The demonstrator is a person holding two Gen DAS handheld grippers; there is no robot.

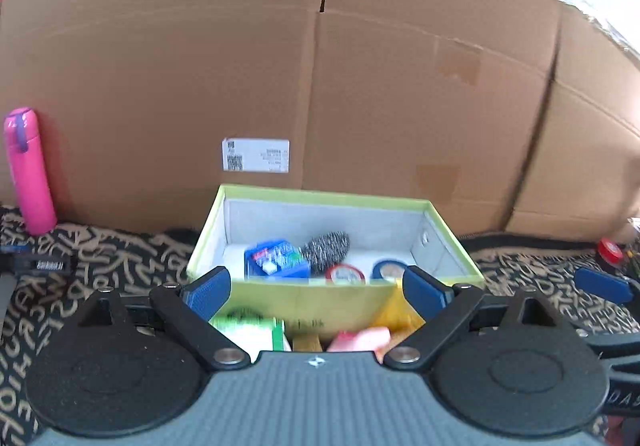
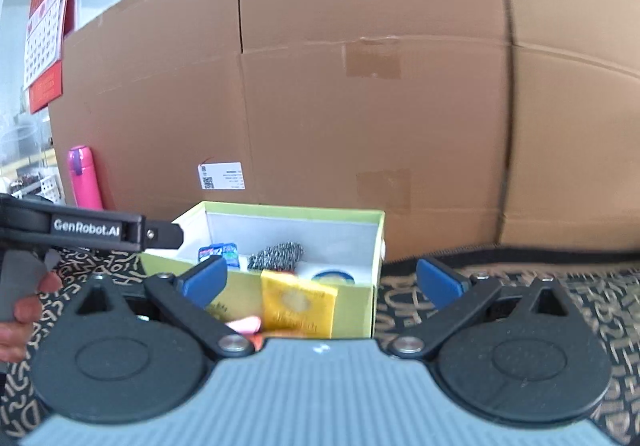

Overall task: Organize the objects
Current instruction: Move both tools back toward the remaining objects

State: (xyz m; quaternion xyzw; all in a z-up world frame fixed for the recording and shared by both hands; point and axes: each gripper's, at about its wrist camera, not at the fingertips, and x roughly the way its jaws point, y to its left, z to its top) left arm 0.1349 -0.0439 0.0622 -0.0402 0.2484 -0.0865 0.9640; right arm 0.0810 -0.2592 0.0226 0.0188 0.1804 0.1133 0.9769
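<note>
An open green box [image 1: 328, 201] stands on the patterned cloth against the cardboard wall. It holds a blue packet [image 1: 276, 260], a steel scourer [image 1: 326, 250], a red-rimmed tape roll [image 1: 345, 274] and a blue tape roll [image 1: 390, 270]. Against its front wall lie a yellow packet [image 2: 298, 306], a green-white pack [image 1: 252, 330] and a pink item [image 1: 360, 340]. My left gripper [image 1: 316, 292] is open just short of the box with nothing between its blue pads. My right gripper [image 2: 322, 284] is open too, empty, at the box's [image 2: 288, 211] right front corner.
Tall cardboard cartons [image 1: 280, 65] close off the back. A pink bottle [image 1: 30, 169] stands at the left against them. A red-capped object [image 1: 610, 250] sits at the far right. A small black item [image 1: 40, 266] lies on the cloth [image 1: 120, 258] at the left. A hand [image 2: 24, 310] holds the left tool.
</note>
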